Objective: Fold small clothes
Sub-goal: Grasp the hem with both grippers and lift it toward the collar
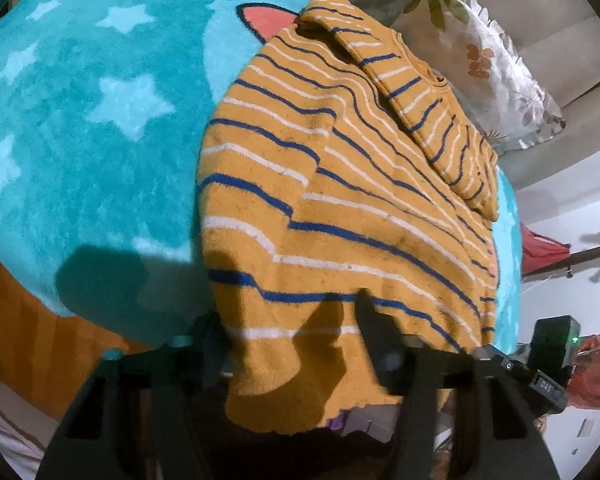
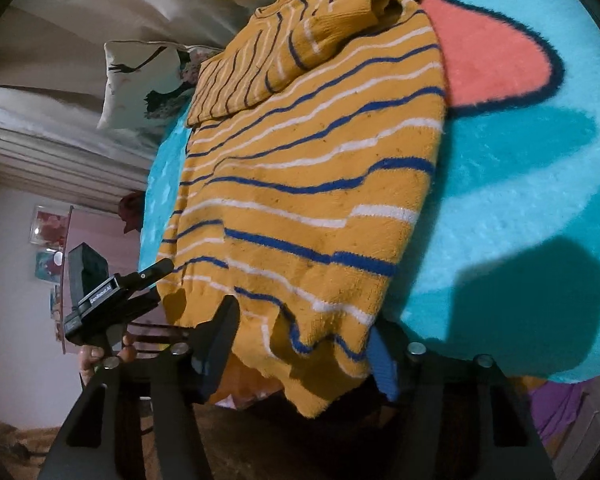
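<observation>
The sweater [image 1: 340,184], mustard with blue and white stripes, lies across a teal star-patterned blanket [image 1: 80,120] in the middle of both views, sleeves folded in over its chest, hem hanging off the near edge. At lower centre, the left gripper [image 1: 292,332] has the hem between its jaws; whether they pinch it I cannot tell. The right gripper [image 2: 300,344] likewise. Floral pillows [image 1: 492,64] lie at upper right in the left view.
</observation>
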Tool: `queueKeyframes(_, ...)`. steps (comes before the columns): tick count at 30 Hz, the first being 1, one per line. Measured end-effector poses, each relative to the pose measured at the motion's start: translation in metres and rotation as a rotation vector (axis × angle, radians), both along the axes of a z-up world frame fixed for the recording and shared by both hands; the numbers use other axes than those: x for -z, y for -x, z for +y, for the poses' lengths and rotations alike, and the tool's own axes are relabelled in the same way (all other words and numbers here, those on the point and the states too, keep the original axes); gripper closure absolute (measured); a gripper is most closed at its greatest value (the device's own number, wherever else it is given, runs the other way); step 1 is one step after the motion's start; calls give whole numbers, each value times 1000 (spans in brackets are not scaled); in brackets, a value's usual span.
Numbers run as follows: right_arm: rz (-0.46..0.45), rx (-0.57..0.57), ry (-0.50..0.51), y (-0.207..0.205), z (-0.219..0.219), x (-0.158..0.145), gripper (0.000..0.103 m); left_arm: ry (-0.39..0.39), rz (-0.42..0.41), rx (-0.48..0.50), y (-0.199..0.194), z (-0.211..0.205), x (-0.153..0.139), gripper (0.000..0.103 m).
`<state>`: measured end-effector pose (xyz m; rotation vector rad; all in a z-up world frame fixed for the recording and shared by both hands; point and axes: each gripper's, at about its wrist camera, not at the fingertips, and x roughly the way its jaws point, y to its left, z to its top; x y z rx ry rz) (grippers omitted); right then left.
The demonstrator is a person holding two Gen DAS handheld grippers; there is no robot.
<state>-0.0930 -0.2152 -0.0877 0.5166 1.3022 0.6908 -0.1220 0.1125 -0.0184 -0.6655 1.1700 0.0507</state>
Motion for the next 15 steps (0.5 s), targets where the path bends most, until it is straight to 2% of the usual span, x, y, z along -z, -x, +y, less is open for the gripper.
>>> queueKeyframes(1,-1,-2,15,-2,5,0,60,-11,22,-4,-1,1,2,95)
queueKeyframes(2,0,-4,47,-3,9,2,83,8,36,-20,0,6,5,94)
queueKeyframes(3,14,-7,73,-4,13,5,89,34,35,-44,2,10,6,95)
queueKeyframes(6,56,-7,52,-4,8,6,91,59,31,-88,16,18,-4,95)
queueKeyframes(9,97,-55,31,6,-1,1,92,97,21,-123,39,15,-26,95)
queueKeyframes(11,118,-84,25,16,-6,-3,92,96,33,-123,53,8,-31,95)
queueKeyframes(15,133,-96,73,27,-9,6,92,105,74,-128,57,2,-11,95)
